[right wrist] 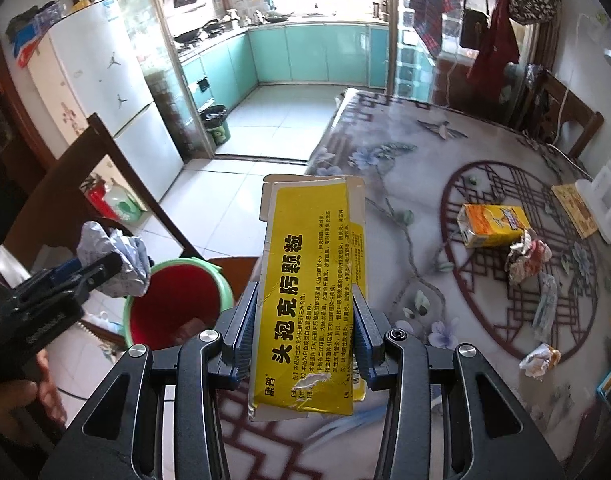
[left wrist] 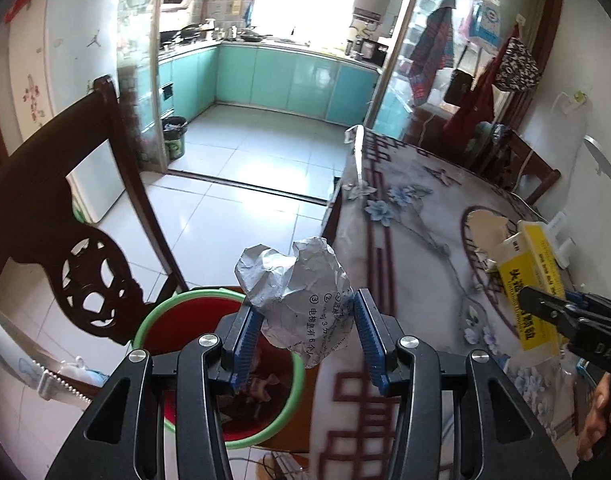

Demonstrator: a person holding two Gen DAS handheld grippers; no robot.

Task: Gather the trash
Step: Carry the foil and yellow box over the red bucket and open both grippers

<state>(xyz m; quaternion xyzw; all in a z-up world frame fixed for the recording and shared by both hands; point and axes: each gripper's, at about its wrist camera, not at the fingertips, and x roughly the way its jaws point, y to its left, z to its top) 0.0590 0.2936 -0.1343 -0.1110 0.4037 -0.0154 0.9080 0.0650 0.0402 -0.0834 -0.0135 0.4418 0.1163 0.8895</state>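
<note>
A crumpled ball of silvery printed paper (left wrist: 297, 292) sits between the blue ribbed pads of the left gripper (left wrist: 308, 338), directly above the near rim of a red plastic bucket with a green rim (left wrist: 145, 322) that stands on the tiled floor at the table's edge. In the left wrist view the pads stand apart at roughly the ball's width; whether they press it or have let go cannot be told. From the right wrist view the same ball (right wrist: 117, 264) shows at 9 o'clock, over the bucket (right wrist: 177, 304).

The right gripper (right wrist: 301, 342) has its jaws closed on a flattened yellow cardboard medicine box with black Chinese lettering (right wrist: 309, 292), held upright and slightly tilted above the floral plastic tablecloth (right wrist: 405, 184).

At 3 o'clock in that view, more rubbish lies on the cloth: an orange drink carton on its side (right wrist: 491, 220), a crumpled foil wrapper (right wrist: 525, 260) touching it, and a smaller crumpled wad (right wrist: 539, 360) nearer the table edge. A dark carved wooden chair (left wrist: 65, 240) stands beside the bucket.
</note>
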